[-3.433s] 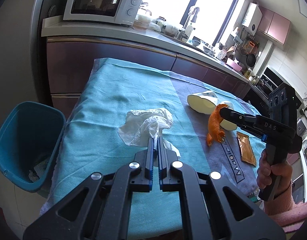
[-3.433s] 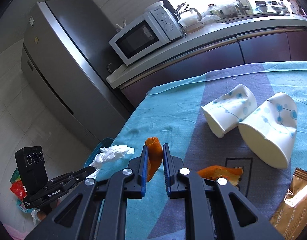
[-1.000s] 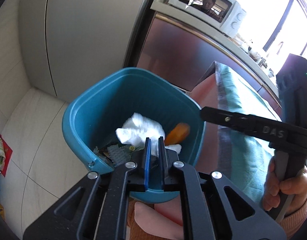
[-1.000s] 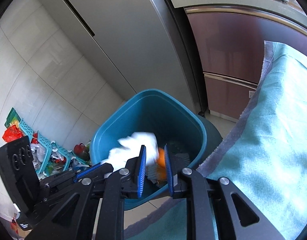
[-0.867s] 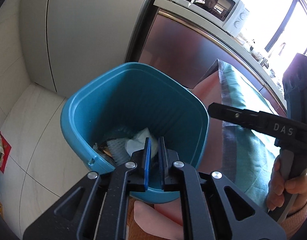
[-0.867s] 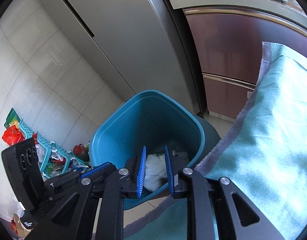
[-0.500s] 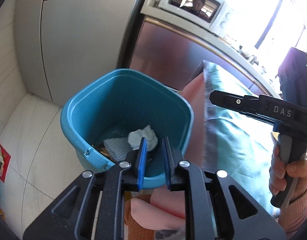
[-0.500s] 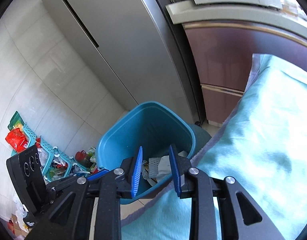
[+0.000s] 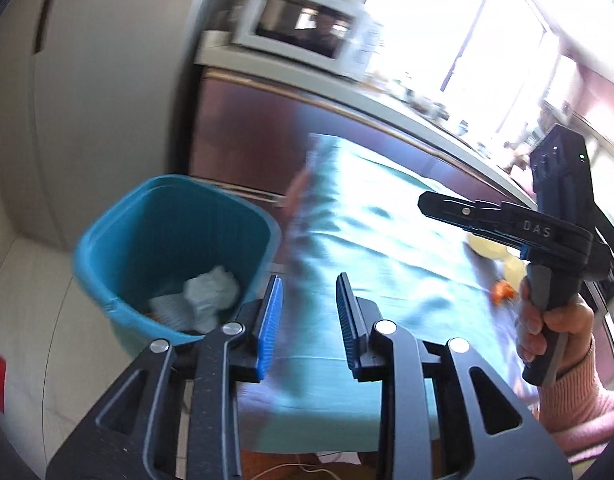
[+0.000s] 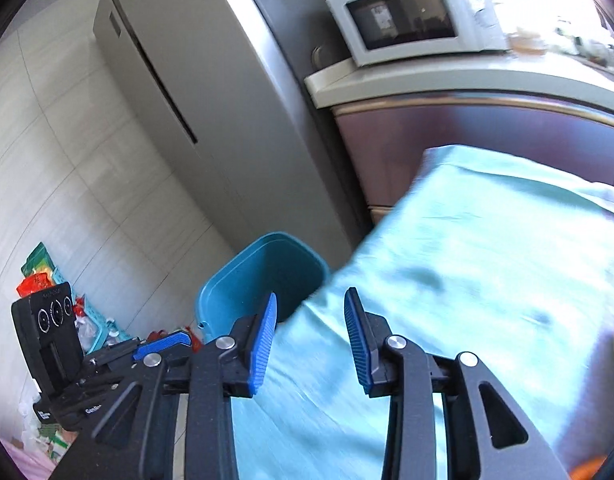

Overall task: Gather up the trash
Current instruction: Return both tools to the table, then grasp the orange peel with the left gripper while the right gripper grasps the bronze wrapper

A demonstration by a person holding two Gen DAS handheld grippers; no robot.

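Our left gripper (image 9: 309, 316) and right gripper (image 10: 310, 338), jaws just parted and empty, swing toward the table (image 9: 387, 248); the tissue (image 9: 211, 294) lies in the bin (image 9: 119, 232), leaving us free for the peel (image 9: 501, 291).

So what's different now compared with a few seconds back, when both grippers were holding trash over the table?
The left gripper let go of the white tissue, now lying in the teal bin. The right gripper dropped the orange peel there too; it is out of sight now. Both have just been opening, nothing between their jaws, and have swung from the bin toward the table. Bin, table and microwave stayed put.
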